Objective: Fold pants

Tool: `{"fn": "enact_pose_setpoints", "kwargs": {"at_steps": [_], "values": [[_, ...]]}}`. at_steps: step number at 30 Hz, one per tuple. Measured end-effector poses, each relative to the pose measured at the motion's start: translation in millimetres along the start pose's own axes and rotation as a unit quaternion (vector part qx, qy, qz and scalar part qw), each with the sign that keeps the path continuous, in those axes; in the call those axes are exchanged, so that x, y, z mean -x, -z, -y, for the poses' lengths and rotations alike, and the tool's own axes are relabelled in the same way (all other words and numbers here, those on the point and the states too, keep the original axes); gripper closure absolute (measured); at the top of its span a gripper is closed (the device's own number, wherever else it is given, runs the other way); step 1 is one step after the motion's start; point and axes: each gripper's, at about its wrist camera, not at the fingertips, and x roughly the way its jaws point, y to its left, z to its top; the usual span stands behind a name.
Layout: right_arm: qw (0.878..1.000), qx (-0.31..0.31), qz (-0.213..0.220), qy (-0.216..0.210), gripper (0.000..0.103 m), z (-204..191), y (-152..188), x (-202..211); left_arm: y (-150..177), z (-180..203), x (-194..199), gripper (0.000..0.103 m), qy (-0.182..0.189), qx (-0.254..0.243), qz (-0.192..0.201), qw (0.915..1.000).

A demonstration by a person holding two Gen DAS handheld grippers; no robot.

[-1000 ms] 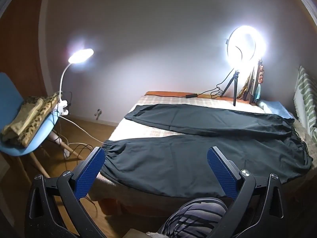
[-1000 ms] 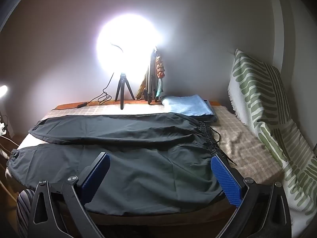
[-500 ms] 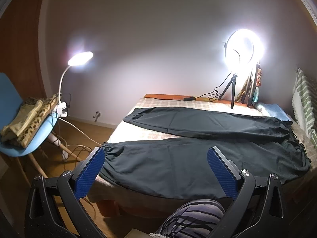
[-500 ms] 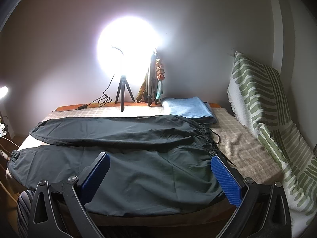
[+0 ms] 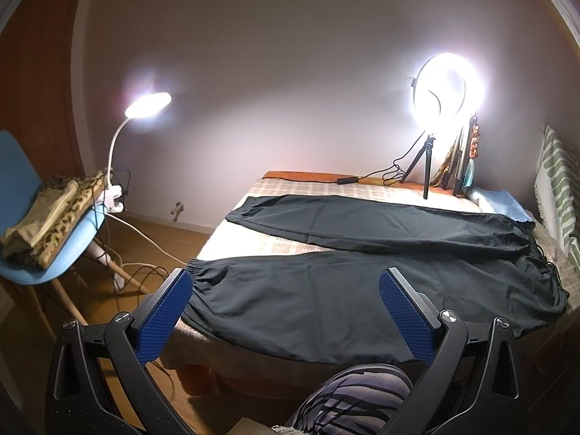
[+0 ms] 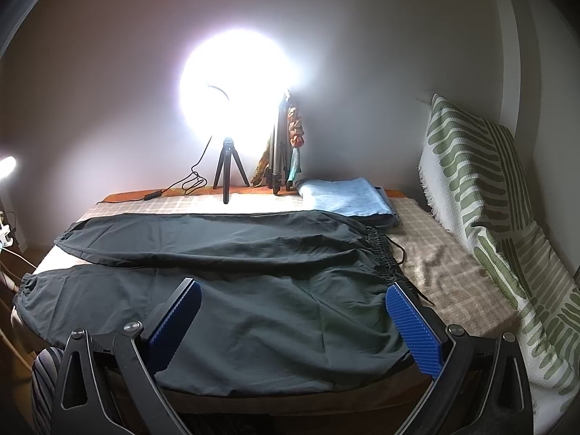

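Observation:
Black pants (image 5: 362, 261) lie spread flat on the bed, both legs apart, cuffs to the left, elastic waistband to the right; they also show in the right wrist view (image 6: 235, 275). My left gripper (image 5: 286, 282) is open and empty, held in front of the bed over the near leg's cuff end. My right gripper (image 6: 293, 293) is open and empty, held in front of the bed's near edge by the waistband (image 6: 384, 257) end. Neither touches the cloth.
A ring light on a tripod (image 5: 447, 87) and a folded blue towel (image 6: 348, 199) stand at the bed's far side. A green-striped cushion (image 6: 489, 210) leans at right. A blue chair with clothes (image 5: 40, 224), a desk lamp (image 5: 146, 105) and floor cables are at left. My knee (image 5: 348, 395) is below.
Both grippers have pulled back and tilted up slightly, so the bed and pants sit lower and smaller in view. Both stay open; the pants have not moved.

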Motion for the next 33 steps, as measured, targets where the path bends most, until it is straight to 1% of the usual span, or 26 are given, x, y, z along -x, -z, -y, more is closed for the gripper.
{"fn": "enact_pose_setpoints", "kwargs": {"at_steps": [33], "values": [[1.000, 0.001, 0.002, -0.002, 0.000, -2.1, -0.2, -1.8, -0.3, 0.3, -7.3, 0.000, 0.000, 0.001, -0.005, 1.0000]]}}
